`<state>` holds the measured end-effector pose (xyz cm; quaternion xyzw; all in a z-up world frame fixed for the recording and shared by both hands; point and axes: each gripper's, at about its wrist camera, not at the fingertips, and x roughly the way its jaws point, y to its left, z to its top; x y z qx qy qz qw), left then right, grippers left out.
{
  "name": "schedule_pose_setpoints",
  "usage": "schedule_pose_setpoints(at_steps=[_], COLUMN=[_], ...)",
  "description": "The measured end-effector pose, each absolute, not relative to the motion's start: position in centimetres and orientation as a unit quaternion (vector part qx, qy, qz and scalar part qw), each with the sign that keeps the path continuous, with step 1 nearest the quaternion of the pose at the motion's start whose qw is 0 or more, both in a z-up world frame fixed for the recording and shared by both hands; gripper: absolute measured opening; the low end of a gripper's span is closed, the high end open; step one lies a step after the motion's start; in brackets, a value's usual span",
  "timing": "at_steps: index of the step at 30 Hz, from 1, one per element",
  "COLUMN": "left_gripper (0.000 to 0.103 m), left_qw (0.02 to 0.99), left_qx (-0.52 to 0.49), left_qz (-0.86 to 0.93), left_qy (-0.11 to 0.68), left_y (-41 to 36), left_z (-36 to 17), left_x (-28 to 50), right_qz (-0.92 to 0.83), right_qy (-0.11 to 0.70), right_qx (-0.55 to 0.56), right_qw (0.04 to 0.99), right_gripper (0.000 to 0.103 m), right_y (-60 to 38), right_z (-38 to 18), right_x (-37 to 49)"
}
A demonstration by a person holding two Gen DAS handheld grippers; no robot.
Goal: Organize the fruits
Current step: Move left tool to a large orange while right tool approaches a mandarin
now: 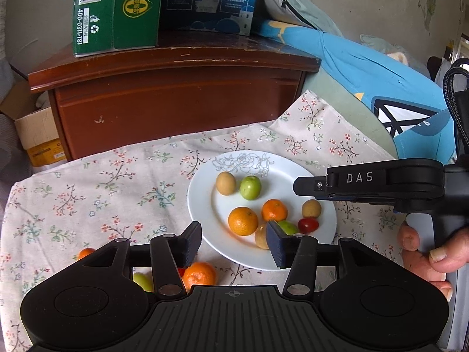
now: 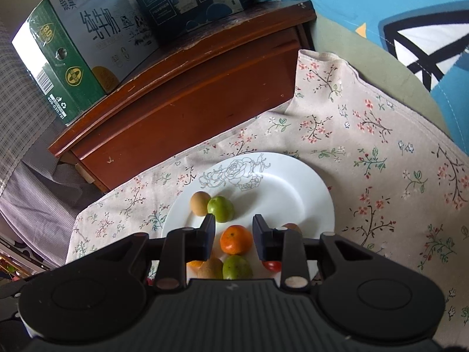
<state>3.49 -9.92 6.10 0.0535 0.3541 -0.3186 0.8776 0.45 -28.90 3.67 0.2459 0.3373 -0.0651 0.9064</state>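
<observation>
We see a floral cloth (image 1: 96,182) covering the bench, with a white plate (image 1: 281,173) at centre frame. Behind it, upper left, stands a wooden cabinet (image 1: 176,99) carrying a green carton (image 1: 117,11) and a blue carton (image 1: 211,0). Blue bedding (image 1: 366,70) fills the upper right.

The plate holds eight fruits, including two oranges (image 1: 243,221) and a cherry tomato (image 1: 308,224).

Only the left wrist view shows fruits off the plate at lower left: an orange (image 1: 200,275) beside a green fruit (image 1: 143,281). It also shows the right gripper (image 1: 304,186) from the side, over the plate's right rim.

The left gripper (image 1: 234,243) is apart, empty, over the plate's near edge. In the right wrist view, the right gripper (image 2: 233,234) is apart, an orange (image 2: 236,239) showing between its fingers, no contact visible.
</observation>
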Motion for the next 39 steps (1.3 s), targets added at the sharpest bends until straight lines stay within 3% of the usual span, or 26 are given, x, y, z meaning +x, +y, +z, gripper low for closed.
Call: schedule_pose_setpoints(at_steps=[24,39], left_gripper=[0.053,0.053], left_qw=[0.893,0.888], left_qx=[0.054,0.036], left_qz=[-0.256,-0.221], left_qy=[0.366,0.401], left_y=[-2.7,0.9], left_z=[7.9,5.5], left_x=[4.0,5.0], right_qz=[-0.007,0.052], right_qy=[0.363,0.4], right_qx=[0.202,0.178], right_qw=[0.91,0.897], right_gripper=[0.03,0.03], right_y=[-23.9,-20.0], right_z=[4.2,2.1], right_x=[-0.2,0.1])
